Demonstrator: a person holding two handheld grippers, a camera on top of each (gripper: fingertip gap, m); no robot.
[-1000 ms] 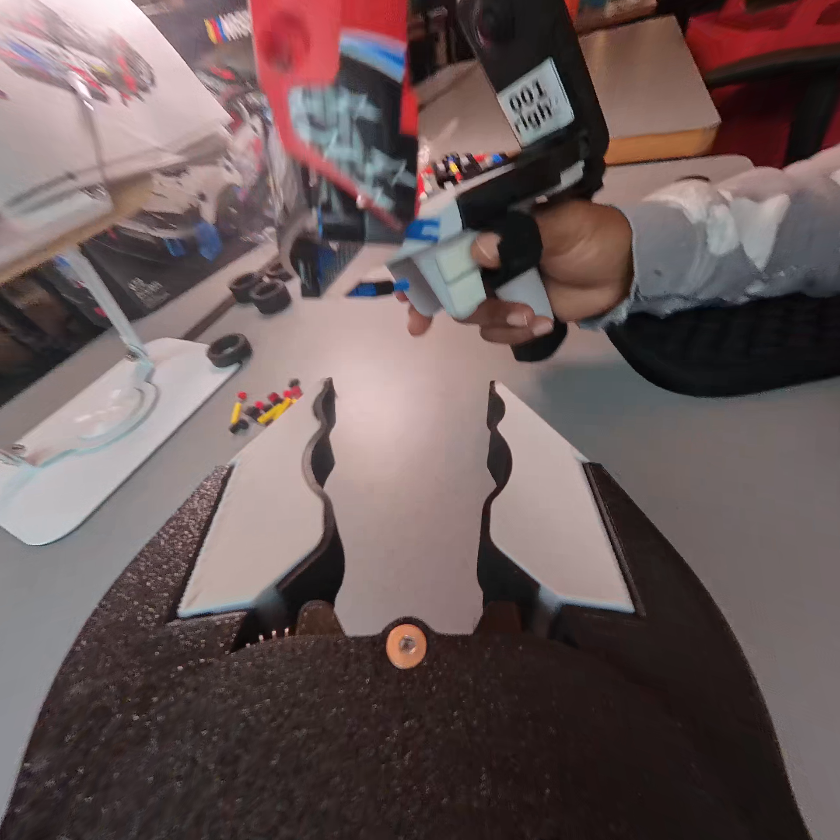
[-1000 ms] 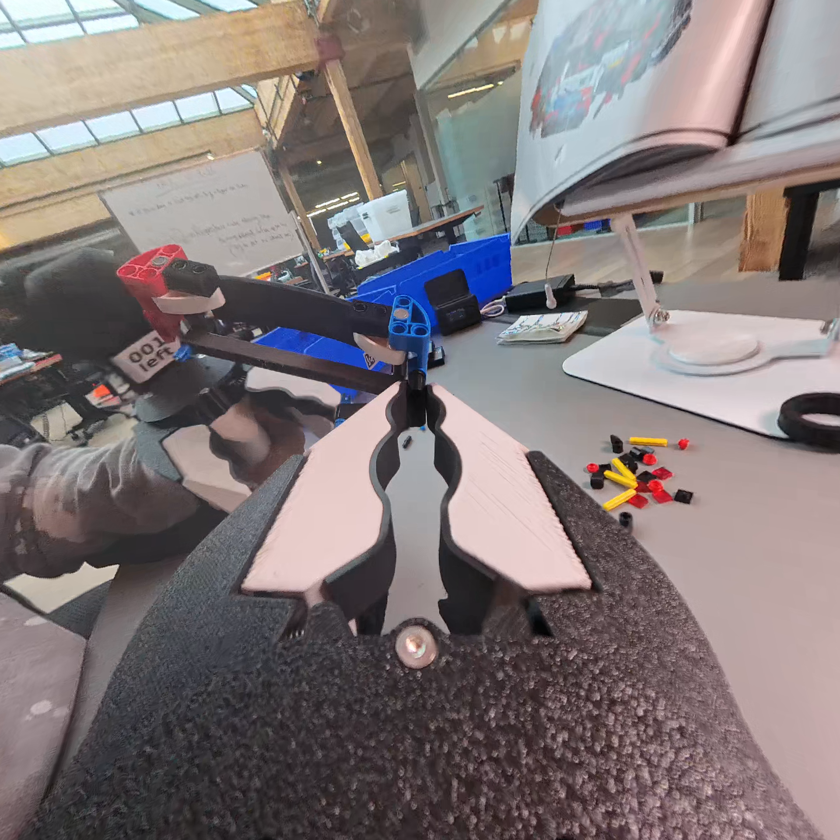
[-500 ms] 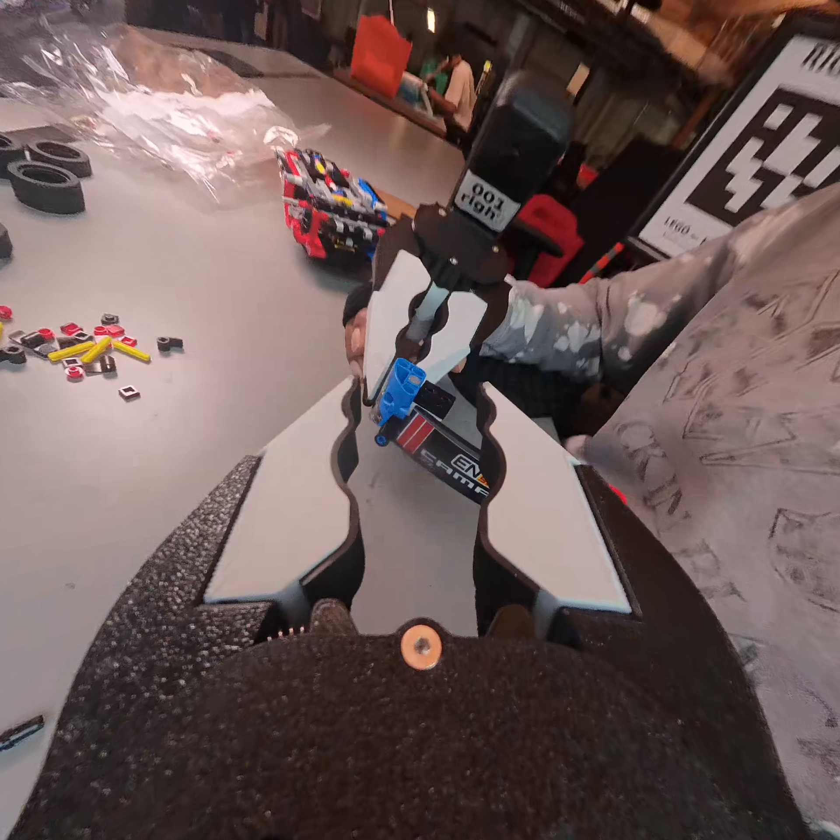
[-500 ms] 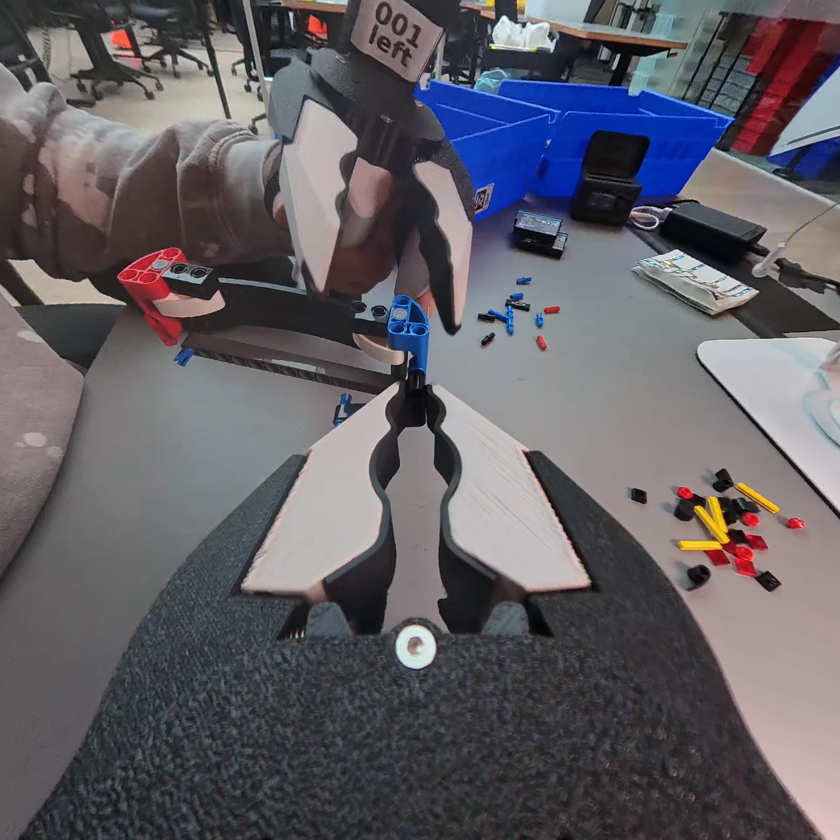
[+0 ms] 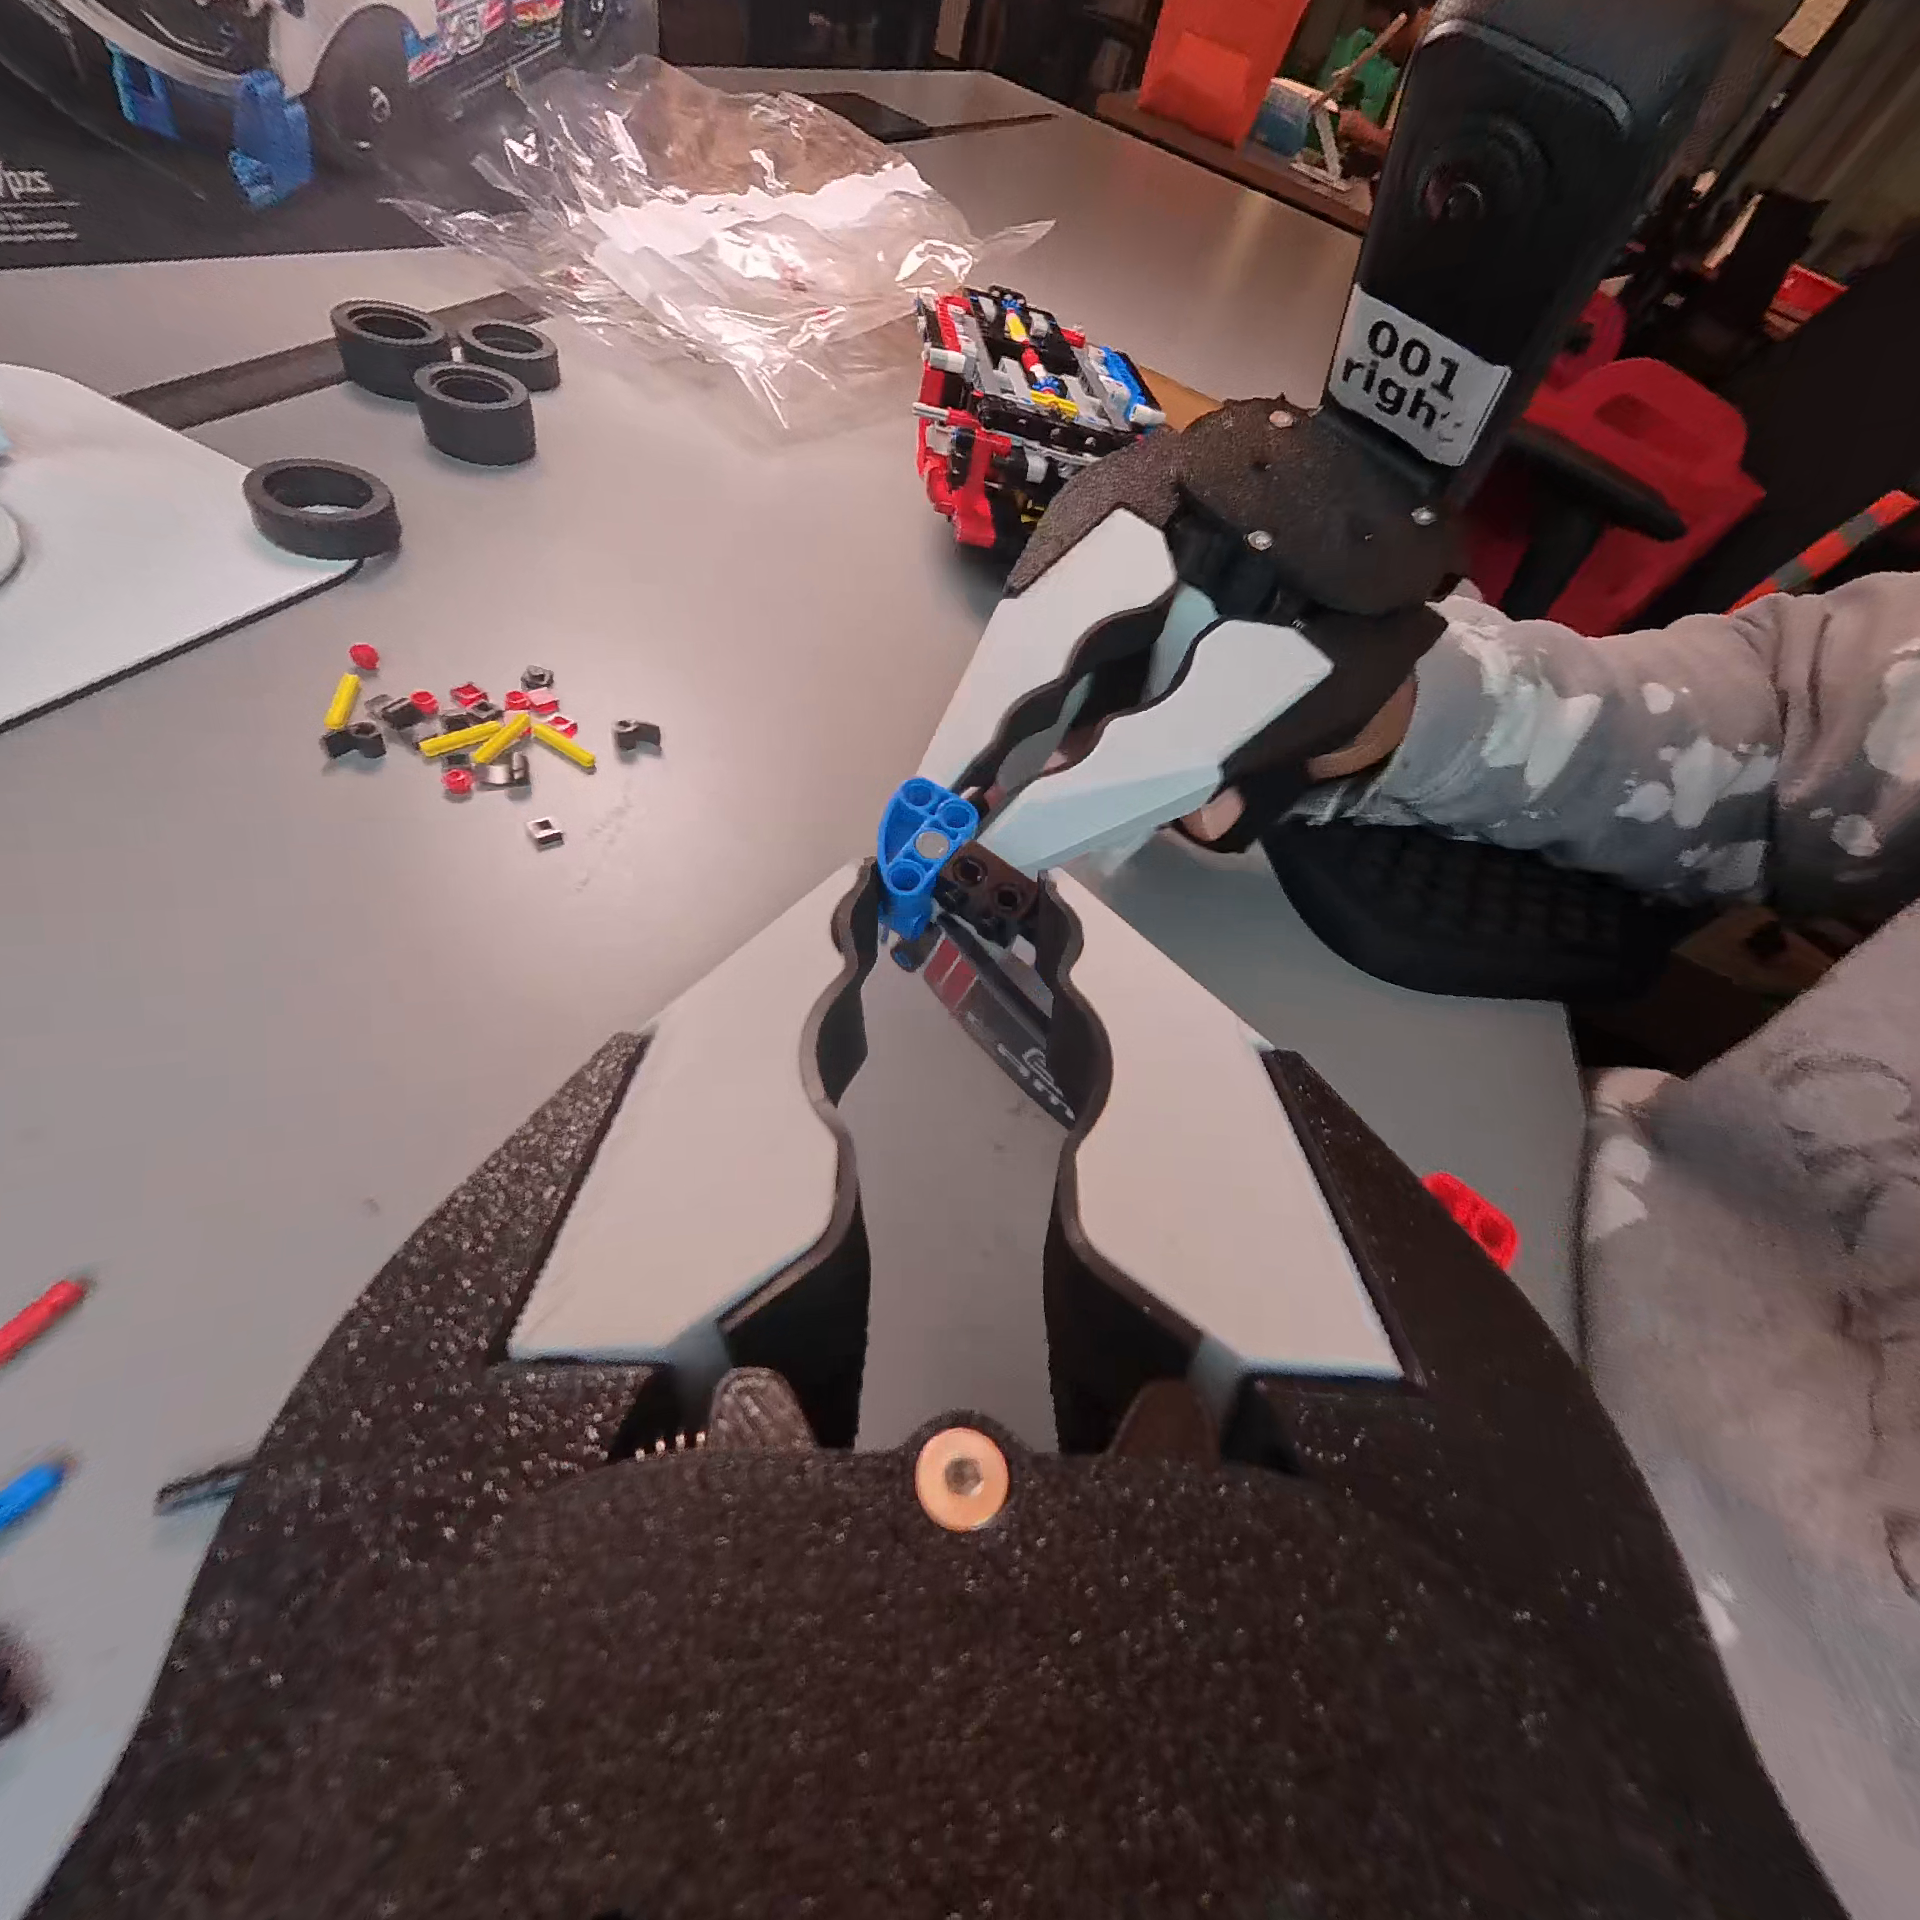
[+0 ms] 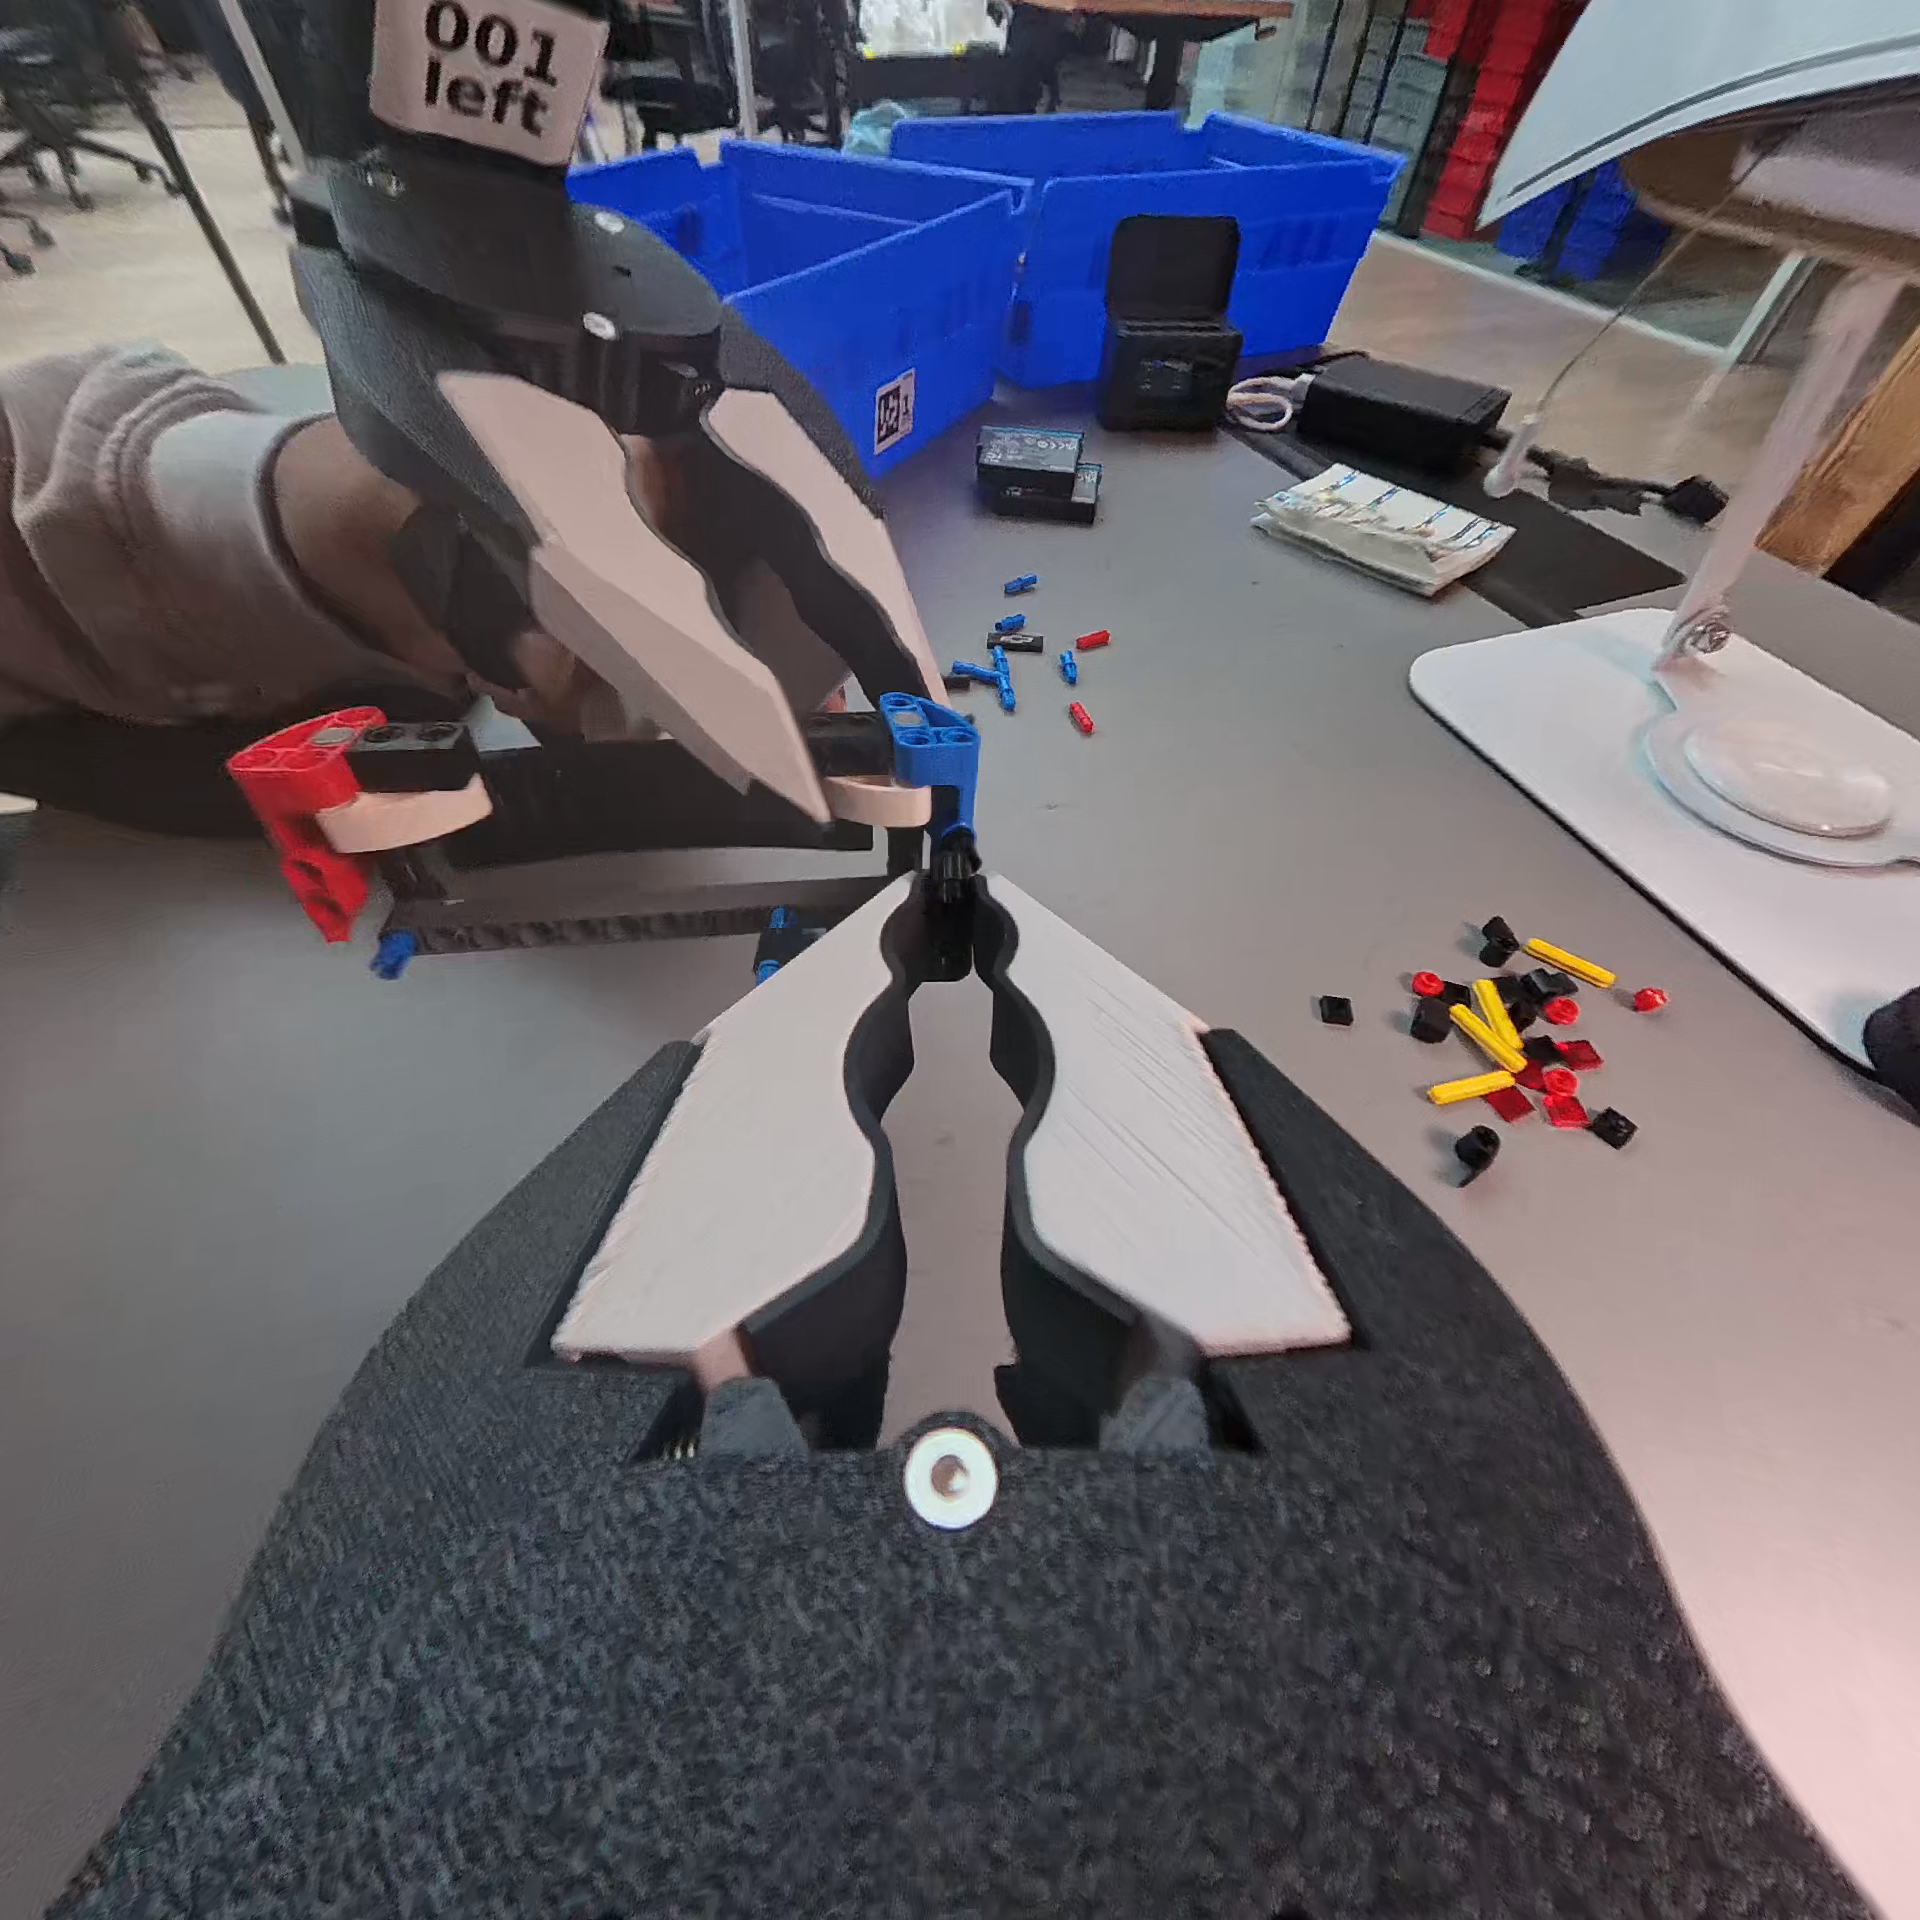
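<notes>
Black panel assembly (image 6: 623, 821) with a red connector (image 6: 301, 800) at one end and a blue connector (image 6: 930, 743) at the other is just above the grey table (image 6: 260, 1143). The right gripper (image 6: 943, 894) is clenched on a black pin (image 6: 948, 883) under the blue connector. The left gripper (image 5: 951, 883) has its fingers on both sides of this blue end; whether they press it, I cannot tell. Small red, yellow and black pieces (image 6: 1517, 1039) lie near on the table.

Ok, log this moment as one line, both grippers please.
right gripper: shut on black pin under blue connector | left gripper: around black panel assembly, closure unclear | loose small parts: on table
</notes>
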